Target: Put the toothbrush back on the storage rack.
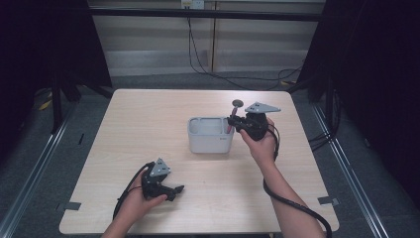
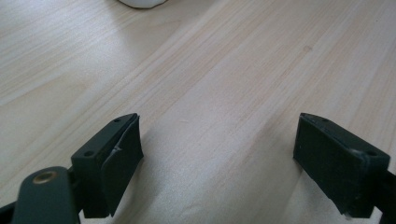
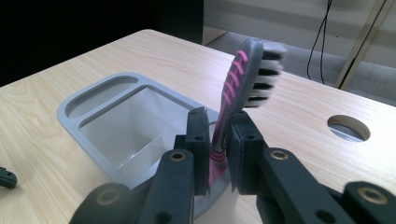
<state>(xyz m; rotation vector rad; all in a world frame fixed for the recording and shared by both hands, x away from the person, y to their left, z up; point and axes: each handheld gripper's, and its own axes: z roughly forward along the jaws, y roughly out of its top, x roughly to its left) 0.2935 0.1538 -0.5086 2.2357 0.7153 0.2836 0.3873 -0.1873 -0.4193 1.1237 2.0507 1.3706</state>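
A grey and pink toothbrush [image 1: 237, 104] stands head up at the right end of a pale grey holder [image 1: 210, 141] in the middle of the table. In the right gripper view its handle [image 3: 232, 88] rises between the two pads of my right gripper [image 3: 218, 149], its lower end inside the holder [image 3: 70, 112]. The jaws stand narrowly apart around the handle with a thin gap on one side, and the bristle head is blurred. My right gripper [image 1: 233, 123] hangs at the holder's right rim. My left gripper [image 1: 179, 189] rests low near the front left, jaws wide open [image 2: 219, 163] over bare wood.
The light wooden table [image 1: 148, 114] has free room all around the holder. A round cable hole [image 3: 348, 128] is cut in the tabletop beyond the toothbrush. Cables run across the floor behind the table, and black curtains hang on both sides.
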